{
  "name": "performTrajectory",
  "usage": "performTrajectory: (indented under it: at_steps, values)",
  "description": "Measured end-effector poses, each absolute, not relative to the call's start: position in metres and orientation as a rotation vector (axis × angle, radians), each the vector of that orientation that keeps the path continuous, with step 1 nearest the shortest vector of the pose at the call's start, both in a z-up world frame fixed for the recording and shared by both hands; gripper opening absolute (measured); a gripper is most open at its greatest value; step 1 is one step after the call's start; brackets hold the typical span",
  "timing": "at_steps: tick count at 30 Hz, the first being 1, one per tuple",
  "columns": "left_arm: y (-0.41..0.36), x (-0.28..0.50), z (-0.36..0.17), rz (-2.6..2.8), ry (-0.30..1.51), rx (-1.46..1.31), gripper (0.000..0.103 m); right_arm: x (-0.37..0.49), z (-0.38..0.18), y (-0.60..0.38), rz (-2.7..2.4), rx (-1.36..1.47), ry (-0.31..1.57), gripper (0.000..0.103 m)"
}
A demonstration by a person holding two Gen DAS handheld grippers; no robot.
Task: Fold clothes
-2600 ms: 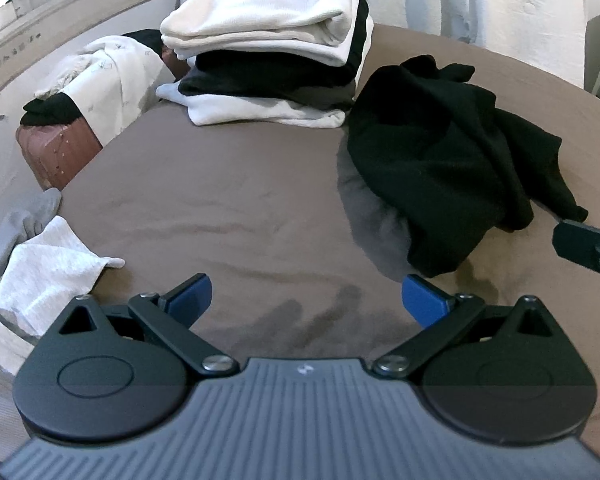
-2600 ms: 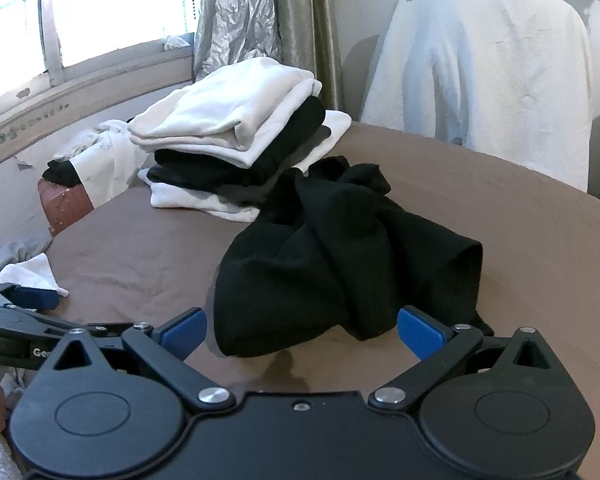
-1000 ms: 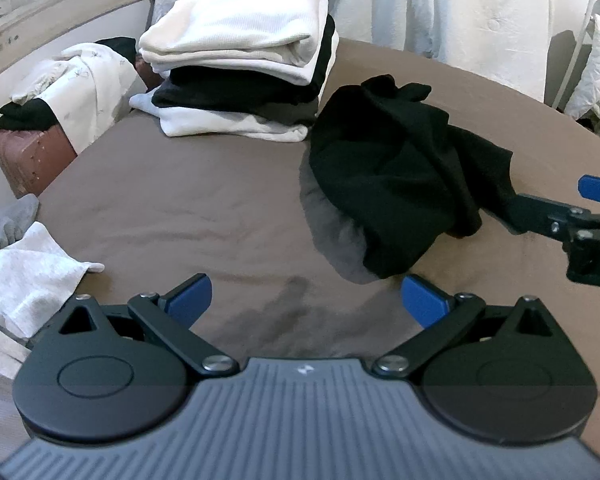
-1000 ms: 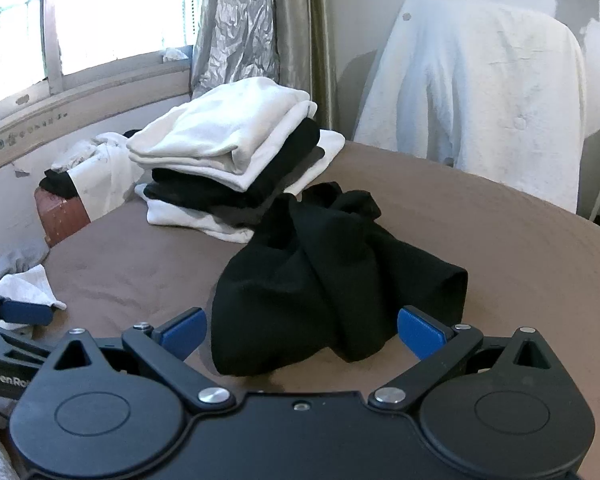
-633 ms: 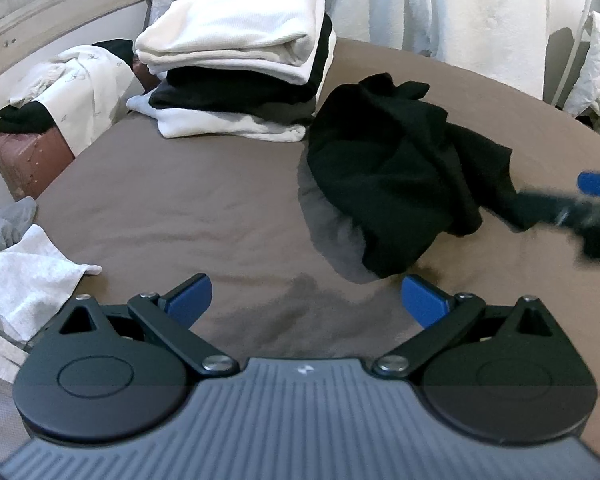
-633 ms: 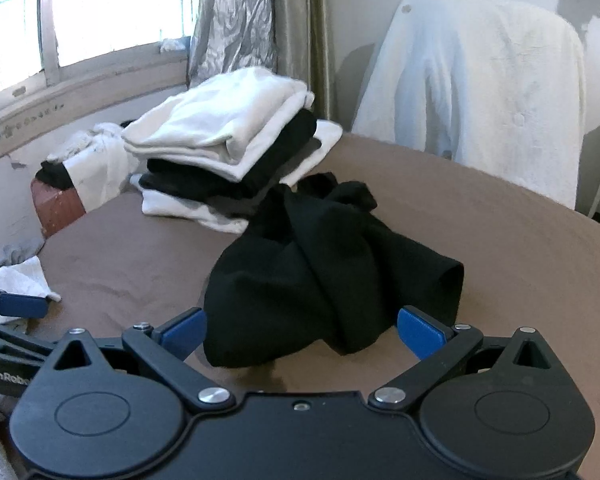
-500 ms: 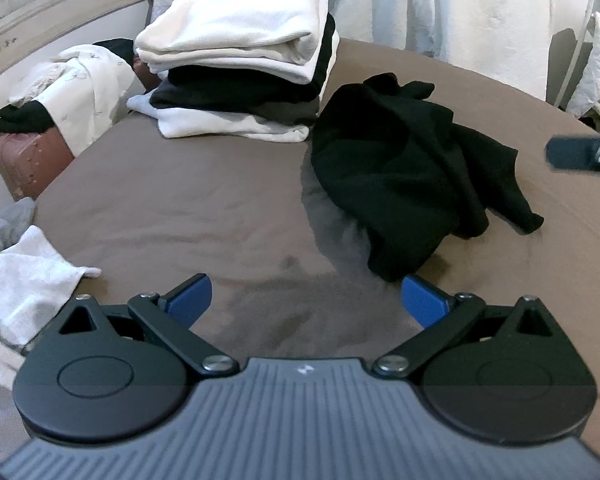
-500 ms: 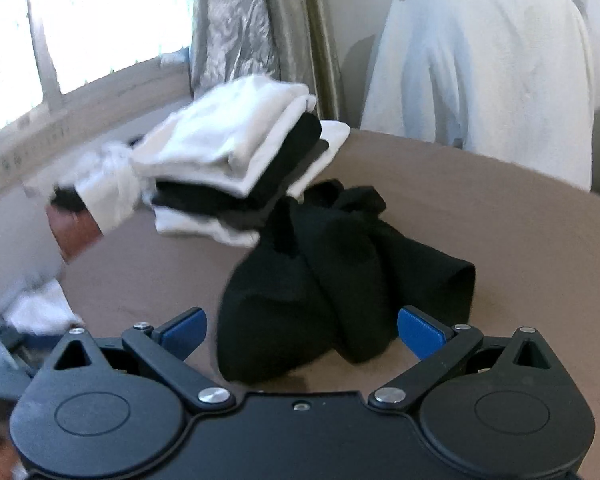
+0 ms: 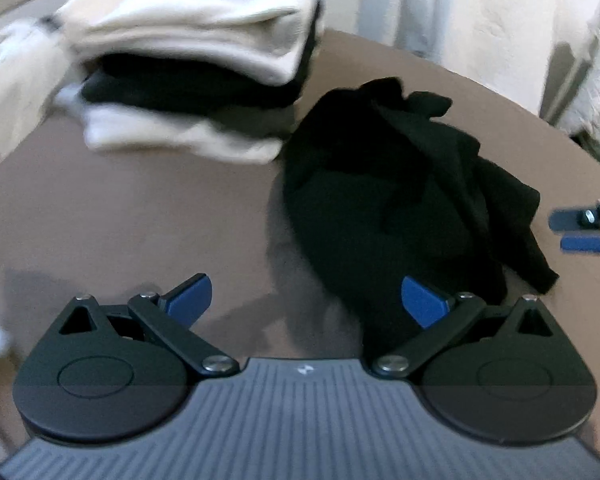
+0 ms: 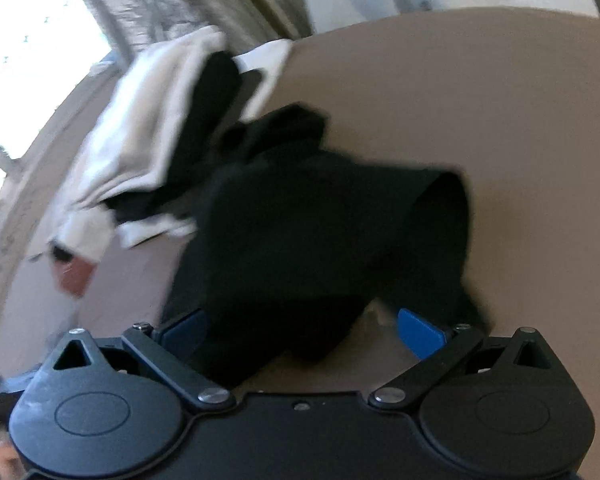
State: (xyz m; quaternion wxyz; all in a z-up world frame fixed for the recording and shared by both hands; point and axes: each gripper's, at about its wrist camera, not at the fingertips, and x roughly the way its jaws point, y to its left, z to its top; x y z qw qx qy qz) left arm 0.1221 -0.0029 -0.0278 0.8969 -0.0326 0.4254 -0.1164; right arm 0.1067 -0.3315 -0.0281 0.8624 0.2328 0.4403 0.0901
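The black garment (image 10: 320, 216) lies crumpled on the brown counter (image 10: 520, 100) just ahead of the right hand-held gripper (image 10: 302, 326), whose jaws stand apart around its near edge; this gripper is the nearer. The left hand-held gripper (image 9: 306, 300), also apart and empty, has the garment ahead and to its right. The cloth is soft, matte and bunched (no clear long axis), beside a stack (image 9: 196, 60) of folded white and black clothes.

Left wrist view low and level, close before the crumpled black cotton garment (image 9: 384, 216), right wrist view tilted, closer over that garment's near edge (image 10: 320, 232), both sharing it and the folded white-and-black clothes stack (image 9: 196, 60) behind.
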Motion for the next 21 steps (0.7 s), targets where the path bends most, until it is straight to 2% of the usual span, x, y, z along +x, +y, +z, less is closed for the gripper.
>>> performTrajectory:
  at_steps: [6, 11, 14, 16, 17, 18, 19, 20, 21]
  values:
    - [-0.005, 0.193, -0.053, -0.286, 0.957, -0.238, 0.103, 0.153, -0.041, -0.354, 0.186, 0.494, 0.878, 0.103]
    - [-0.014, 0.209, -0.099, -0.273, 1.024, -0.378, 0.103, 0.172, -0.08, -0.348, 0.309, 0.564, 0.909, 0.103]
    - [-0.019, 0.206, -0.111, -0.285, 0.983, -0.389, 0.103, 0.175, -0.1, -0.32, 0.304, 0.482, 0.889, 0.103]
    - [-0.022, 0.204, -0.111, -0.342, 0.968, -0.379, 0.084, 0.173, -0.1, -0.304, 0.293, 0.42, 0.845, 0.103]
    - [-0.024, 0.202, -0.111, -0.37, 0.96, -0.374, 0.062, 0.171, -0.098, -0.293, 0.3, 0.379, 0.826, 0.103]
    - [-0.023, 0.203, -0.112, -0.389, 0.974, -0.407, 0.046, 0.169, -0.095, -0.281, 0.318, 0.325, 0.81, 0.093]
    - [-0.021, 0.203, -0.114, -0.403, 0.996, -0.452, 0.039, 0.166, -0.091, -0.27, 0.332, 0.269, 0.794, 0.078]
    - [-0.021, 0.204, -0.116, -0.415, 1.012, -0.485, 0.027, 0.163, -0.088, -0.261, 0.333, 0.221, 0.785, 0.072]
    - [-0.022, 0.203, -0.117, -0.418, 1.013, -0.493, 0.02, 0.16, -0.084, -0.256, 0.327, 0.193, 0.781, 0.051]
